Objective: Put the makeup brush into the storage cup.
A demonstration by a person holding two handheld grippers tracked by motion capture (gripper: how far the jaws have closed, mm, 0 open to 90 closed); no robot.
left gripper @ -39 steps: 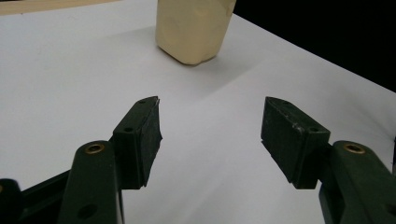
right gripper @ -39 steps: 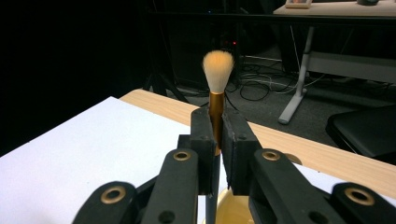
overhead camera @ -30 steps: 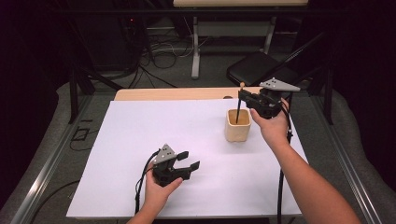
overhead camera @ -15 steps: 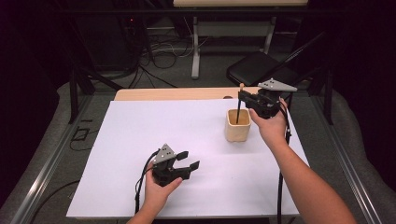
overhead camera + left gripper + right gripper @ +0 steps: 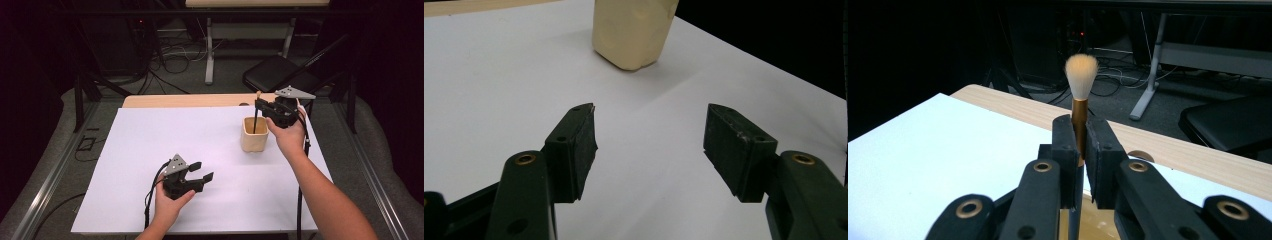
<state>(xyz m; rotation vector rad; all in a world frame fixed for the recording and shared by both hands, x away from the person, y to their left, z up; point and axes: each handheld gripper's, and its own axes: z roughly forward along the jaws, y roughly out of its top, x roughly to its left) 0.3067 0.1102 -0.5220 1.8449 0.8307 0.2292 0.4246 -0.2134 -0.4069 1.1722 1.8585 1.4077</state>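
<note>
The right gripper (image 5: 262, 106), clamped on a slim dark-handled brush (image 5: 256, 116), sits very slightly lower over the cream square cup (image 5: 254, 135) than a second ago.

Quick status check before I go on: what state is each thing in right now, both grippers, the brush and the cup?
Left gripper: open, nothing between the jaws, low over the white sheet.
Right gripper: shut on the brush, above the cup.
Brush: upright, bristles up, handle end down inside the cup.
Cup: upright on the white sheet, apart from the left gripper.
</note>
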